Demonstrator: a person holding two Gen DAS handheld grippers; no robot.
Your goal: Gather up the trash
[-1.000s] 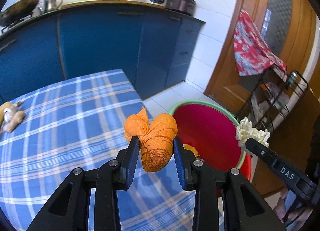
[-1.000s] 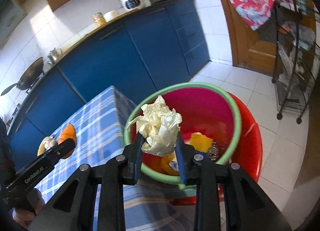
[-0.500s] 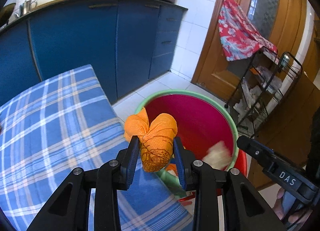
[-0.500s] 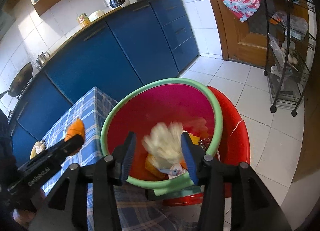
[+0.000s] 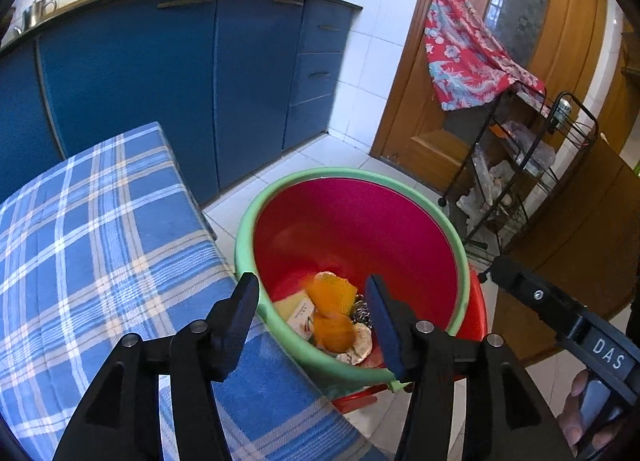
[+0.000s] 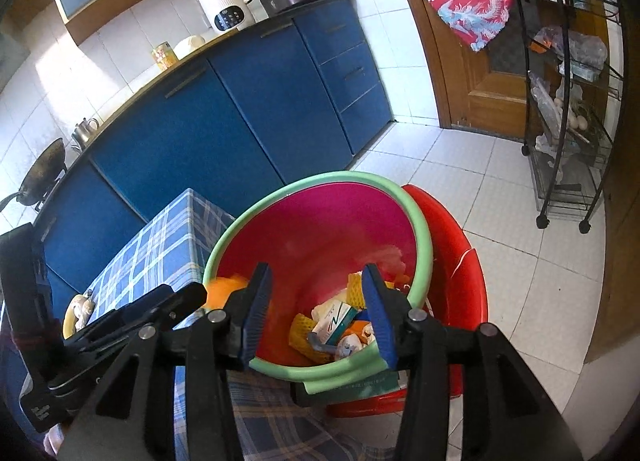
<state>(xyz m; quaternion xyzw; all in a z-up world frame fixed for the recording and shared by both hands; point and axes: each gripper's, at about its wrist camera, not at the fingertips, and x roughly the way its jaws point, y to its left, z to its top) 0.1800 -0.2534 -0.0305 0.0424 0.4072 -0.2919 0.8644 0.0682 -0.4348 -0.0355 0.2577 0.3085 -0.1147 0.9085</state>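
Both grippers, left gripper [image 5: 312, 313] just opening and right gripper [image 6: 316, 311], stand spread and empty above the bucket [image 5: 448, 221], so the orange peel [image 5: 334, 313] falls inside.

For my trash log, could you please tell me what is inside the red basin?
The red basin holds an orange mesh wad, a small carton, yellow foam netting and paper scraps; anything beneath that heap is hidden.

Glossy plastic basin [image 5: 460, 245], woven checked tablecloth [image 5: 100, 229], glazed floor tiles [image 6: 500, 197]

Orange peel [image 5: 334, 311], blurred, inside red bin w/ green rim [image 5: 352, 174], above paper scraps, foam net.
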